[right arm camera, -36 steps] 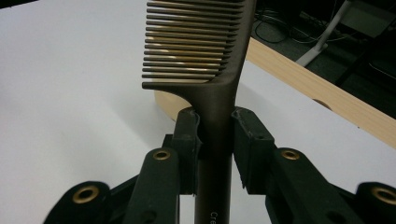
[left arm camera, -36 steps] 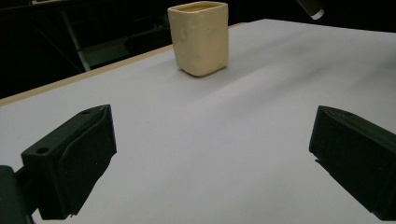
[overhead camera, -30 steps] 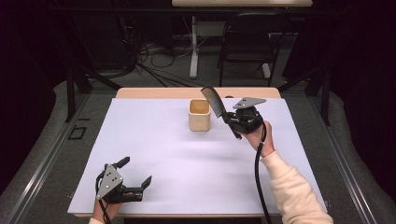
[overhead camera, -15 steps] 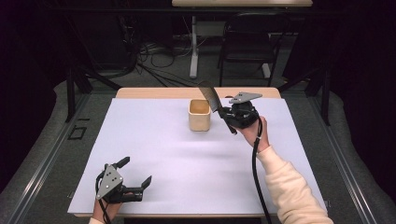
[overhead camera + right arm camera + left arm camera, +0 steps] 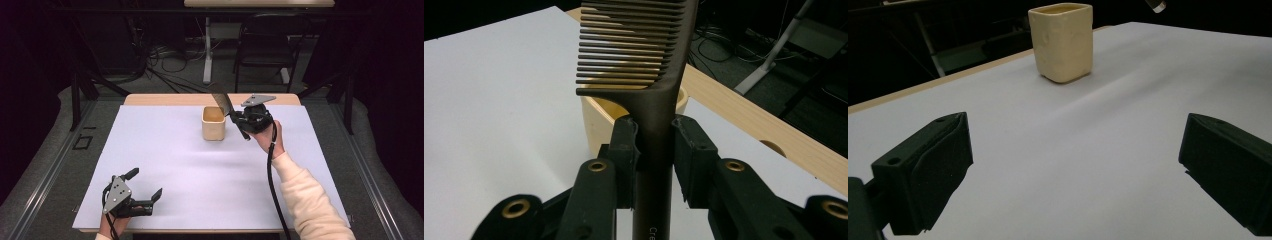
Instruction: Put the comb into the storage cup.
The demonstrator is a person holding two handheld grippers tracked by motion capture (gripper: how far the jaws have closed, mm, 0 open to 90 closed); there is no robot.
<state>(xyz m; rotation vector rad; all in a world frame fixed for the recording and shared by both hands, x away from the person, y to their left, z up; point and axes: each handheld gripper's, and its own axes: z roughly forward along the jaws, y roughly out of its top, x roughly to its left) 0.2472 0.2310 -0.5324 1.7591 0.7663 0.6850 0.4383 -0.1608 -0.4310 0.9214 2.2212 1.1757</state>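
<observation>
Right gripper [image 5: 239, 121] is clamped on the handle of a dark comb [image 5: 636, 55], pads pressing both sides; the toothed end rises tilted just above the rim of the cream cup [image 5: 213, 123], which stands upright toward the far side of the white sheet [image 5: 190, 170]. Left gripper [image 5: 145, 187] rests at the near left edge, jaws apart, nothing between them.
</observation>
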